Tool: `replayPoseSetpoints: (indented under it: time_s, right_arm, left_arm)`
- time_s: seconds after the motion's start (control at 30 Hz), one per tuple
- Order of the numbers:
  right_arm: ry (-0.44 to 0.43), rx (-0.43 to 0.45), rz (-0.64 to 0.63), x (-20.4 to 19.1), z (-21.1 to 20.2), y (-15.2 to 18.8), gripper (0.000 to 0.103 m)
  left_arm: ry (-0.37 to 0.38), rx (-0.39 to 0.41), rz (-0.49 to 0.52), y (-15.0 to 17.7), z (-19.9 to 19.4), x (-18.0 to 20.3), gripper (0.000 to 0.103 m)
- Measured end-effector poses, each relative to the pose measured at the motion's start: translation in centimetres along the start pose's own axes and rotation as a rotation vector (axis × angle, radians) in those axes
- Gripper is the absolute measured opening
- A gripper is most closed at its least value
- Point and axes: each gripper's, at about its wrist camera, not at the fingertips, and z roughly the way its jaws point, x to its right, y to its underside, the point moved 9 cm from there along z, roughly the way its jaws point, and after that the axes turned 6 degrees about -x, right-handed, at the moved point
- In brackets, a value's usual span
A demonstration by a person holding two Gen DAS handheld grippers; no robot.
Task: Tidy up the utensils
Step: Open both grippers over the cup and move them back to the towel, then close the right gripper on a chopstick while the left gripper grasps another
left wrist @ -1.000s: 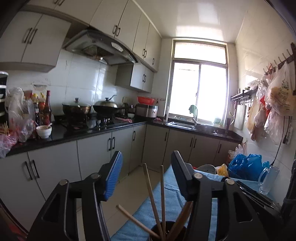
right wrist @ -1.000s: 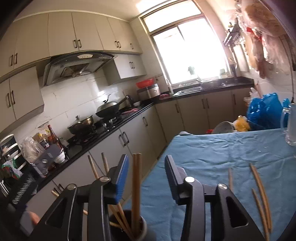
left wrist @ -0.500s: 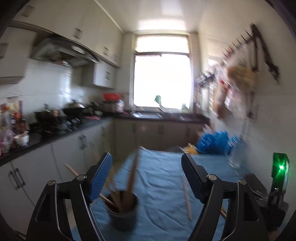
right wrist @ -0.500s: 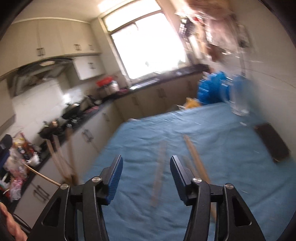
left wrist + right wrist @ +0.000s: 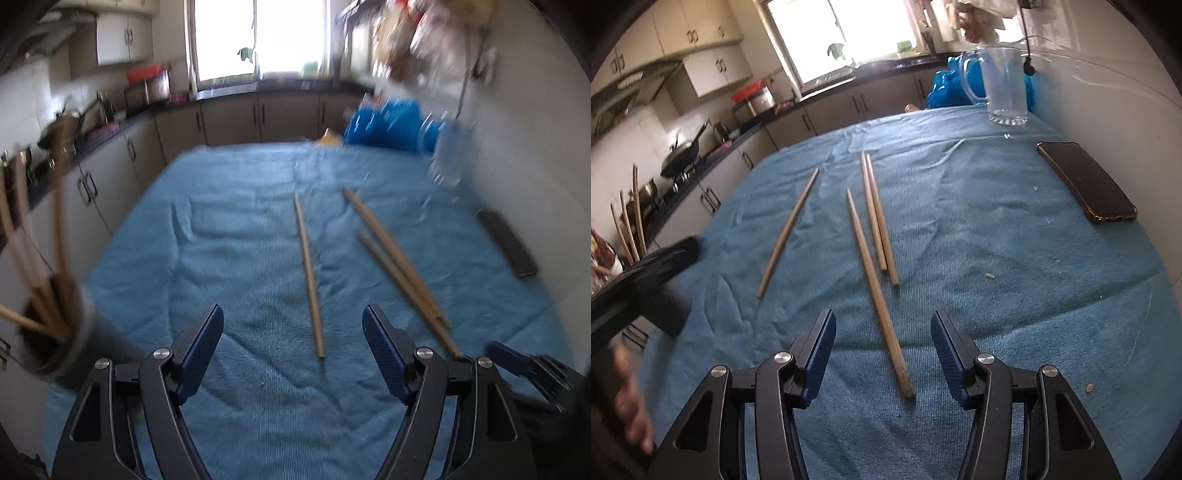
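Chopsticks lay loose on the blue-clothed surface (image 5: pixel 997 229): one single chopstick (image 5: pixel 788 232) to the left, one long chopstick (image 5: pixel 877 291) in the middle, and a touching pair (image 5: pixel 881 218) just right of it. The right tongs (image 5: pixel 882 354) hovered with jaws apart, gripping nothing, the long chopstick's near end between them. The left tongs (image 5: pixel 293 352) were closing but still wide and empty. A dark cup (image 5: pixel 70 350) holding more chopsticks stood at the surface's left edge. A phone (image 5: pixel 1086 181) and glass jug (image 5: pixel 1001 85) sat far right.
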Motion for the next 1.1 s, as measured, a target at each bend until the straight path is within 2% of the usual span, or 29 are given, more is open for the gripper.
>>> replayPoseSetpoints:
  time_s: [0.07,0.13,0.27,0.33,0.37,0.4,0.43,0.47,0.5,0.53,0.7,0.9,1.1]
  right_arm:
    - [0.017,-0.015,-0.017,-0.1,0.3,0.5,0.058]
    - [0.032,-0.038,-0.027,0.0,0.7,0.7,0.058]
    - [0.063,-0.060,-0.049,0.0,1.3,0.9,0.057]
    - [0.084,-0.069,-0.068,0.0,1.4,0.9,0.055]
    - [0.097,-0.073,-0.075,0.0,1.5,0.9,0.049]
    - [0.112,-0.073,-0.081,0.1,1.5,0.8,0.041]
    - [0.128,-0.072,-0.089,-0.1,1.7,0.7,0.035]
    - [0.146,-0.072,-0.098,-0.1,1.7,0.7,0.024]
    - [0.153,-0.074,-0.105,-0.1,1.7,0.7,0.013]
    - [0.156,-0.080,-0.110,-0.1,1.6,0.7,0.012]
    - [0.181,-0.116,-0.121,-0.7,0.9,1.9,0.010]
    - [0.201,-0.139,-0.083,-0.6,-0.9,4.0,0.010]
    - [0.213,-0.162,-0.078,-0.5,-1.6,5.1,0.010]
  left_arm:
    - [-0.007,-0.048,-0.006,0.1,2.0,-0.2,0.072]
    - [-0.009,-0.089,-0.003,0.1,3.8,-0.1,0.065]
    - [-0.007,-0.168,0.018,0.3,6.7,0.4,0.043]
    - [-0.015,-0.154,0.028,0.0,6.9,0.5,0.040]
    - [-0.011,-0.155,0.034,0.1,6.9,0.7,0.032]
    - [-0.004,-0.151,0.036,-0.1,7.0,0.8,0.018]
    - [-0.002,-0.151,0.037,-0.1,7.0,0.9,0.009]
    - [-0.002,-0.158,0.037,0.1,7.0,1.0,0.006]
    - [0.010,-0.164,0.035,0.3,6.8,1.0,0.006]
    - [0.027,-0.168,0.030,0.4,6.6,1.0,0.006]
    - [0.080,-0.171,0.014,2.0,5.3,1.1,0.006]
    - [0.150,-0.220,-0.005,4.3,3.5,0.6,0.006]
    - [0.176,-0.226,-0.029,7.7,0.9,-1.0,0.006]
